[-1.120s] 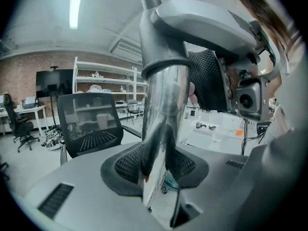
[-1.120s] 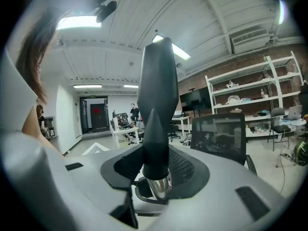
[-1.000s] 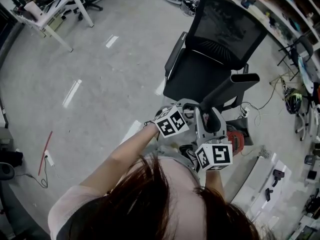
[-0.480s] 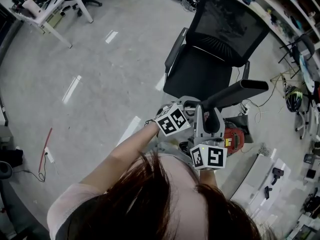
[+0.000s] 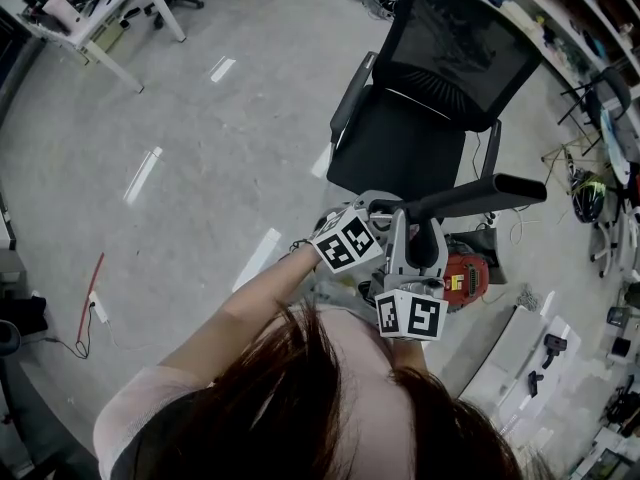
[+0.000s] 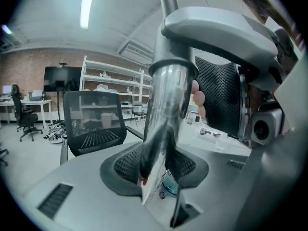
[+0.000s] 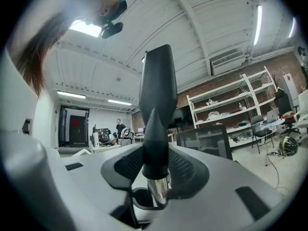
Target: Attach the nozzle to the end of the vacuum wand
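Note:
In the head view a black crevice nozzle [image 5: 480, 194] sticks out to the right, almost level, above an office chair. My right gripper [image 5: 412, 230] is shut on its base; the right gripper view shows the nozzle [image 7: 156, 95] rising from between the mesh pads, with the chrome wand end [image 7: 159, 189] seated in its collar. My left gripper [image 5: 375, 210] sits close beside it on the left, shut on the shiny metal wand [image 6: 166, 109], which crosses its lower pad [image 6: 125, 165]. The red vacuum body [image 5: 462, 280] lies on the floor below both grippers.
A black mesh office chair [image 5: 420, 108] stands right in front of the grippers. A white table [image 5: 95, 23] is at the far left corner. Shelving and cables [image 5: 590, 138] line the right side. A white bench with small tools [image 5: 545, 363] is at the lower right.
The nozzle tip has swung to the right and down, from pointing up-right to lying almost level. The right gripper's marker cube has shifted slightly left and down. The left gripper has stayed put.

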A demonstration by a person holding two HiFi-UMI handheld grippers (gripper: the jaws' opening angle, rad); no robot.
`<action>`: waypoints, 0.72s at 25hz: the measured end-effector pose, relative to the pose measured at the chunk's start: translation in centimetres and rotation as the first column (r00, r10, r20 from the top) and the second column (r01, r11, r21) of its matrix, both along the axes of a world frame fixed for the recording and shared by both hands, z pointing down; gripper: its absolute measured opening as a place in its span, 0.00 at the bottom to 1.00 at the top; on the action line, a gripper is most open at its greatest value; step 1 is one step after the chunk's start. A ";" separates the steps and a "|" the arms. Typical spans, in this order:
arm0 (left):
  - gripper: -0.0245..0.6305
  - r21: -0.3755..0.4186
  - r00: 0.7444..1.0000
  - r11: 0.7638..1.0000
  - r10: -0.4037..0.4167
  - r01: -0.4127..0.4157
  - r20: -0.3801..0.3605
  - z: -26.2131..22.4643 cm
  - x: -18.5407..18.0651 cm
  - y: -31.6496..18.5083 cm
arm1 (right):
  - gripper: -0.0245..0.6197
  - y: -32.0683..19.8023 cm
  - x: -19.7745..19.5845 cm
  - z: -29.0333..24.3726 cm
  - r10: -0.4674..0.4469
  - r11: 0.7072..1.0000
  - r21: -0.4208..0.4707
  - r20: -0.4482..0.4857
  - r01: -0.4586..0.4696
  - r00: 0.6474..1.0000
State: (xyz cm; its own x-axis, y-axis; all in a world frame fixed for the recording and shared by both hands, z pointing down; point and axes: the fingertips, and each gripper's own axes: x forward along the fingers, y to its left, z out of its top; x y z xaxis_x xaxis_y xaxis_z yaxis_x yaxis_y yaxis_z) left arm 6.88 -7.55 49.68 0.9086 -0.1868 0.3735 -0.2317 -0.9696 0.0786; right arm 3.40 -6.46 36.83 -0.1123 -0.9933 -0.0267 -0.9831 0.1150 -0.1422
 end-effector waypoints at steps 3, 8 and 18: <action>0.26 0.004 1.000 1.000 -0.009 0.009 0.001 -0.1 -0.3 -0.3 | 0.30 -0.2 -0.2 -0.1 -0.015 1.000 0.008 0.021 0.015 1.000; 0.26 0.034 1.000 0.999 0.005 -0.005 0.016 -0.1 -0.8 -0.5 | 0.30 -0.6 -0.1 0.2 -0.121 0.992 -0.010 0.184 0.125 0.975; 0.26 0.037 1.000 0.999 0.003 -0.004 0.025 -0.2 -1.1 -0.5 | 0.30 -0.5 -1.1 -0.1 -0.082 0.996 -0.028 0.020 0.083 0.996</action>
